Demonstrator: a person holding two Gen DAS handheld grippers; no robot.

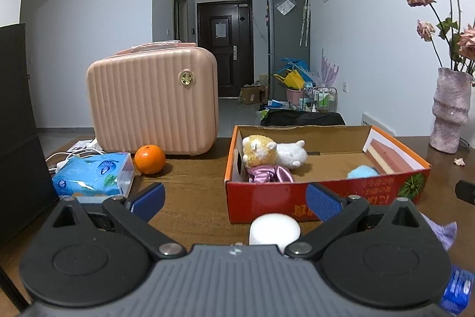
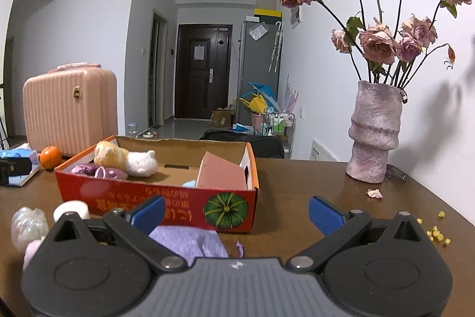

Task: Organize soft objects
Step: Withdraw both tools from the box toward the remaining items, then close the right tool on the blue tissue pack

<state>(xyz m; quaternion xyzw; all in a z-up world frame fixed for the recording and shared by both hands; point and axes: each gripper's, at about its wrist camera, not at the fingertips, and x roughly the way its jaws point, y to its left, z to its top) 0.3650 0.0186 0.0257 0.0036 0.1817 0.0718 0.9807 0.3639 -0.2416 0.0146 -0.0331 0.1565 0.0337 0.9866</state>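
A: next soft item looks like the purple cloth (image 2: 190, 242); flat on the table (image 2: 297, 198), in front of the red box (image 2: 154, 199), touching or nearly touching its front wall; can't tell which.
B: bearing from the right gripper (image 2: 236, 214)?
A: about 7 o'clock in the right wrist view, just under its left finger; long axis roughly 9-to-3, along the box front; jaws spread wide, nothing held.
B: left gripper (image 1: 234, 202)?
A: also wide and empty; white cylinder (image 1: 274, 229) sits between its fingers near the palm; the cloth only shows as a corner at 4 o'clock.
B: so the right one is nearer.
A: my read, yes; a short shift toward 7, then drop.
B: box contents?
A: yellow-white plush (image 1: 271, 153), shiny purple item (image 1: 267, 173), blue fluffy thing (image 1: 362, 171); room left at centre.
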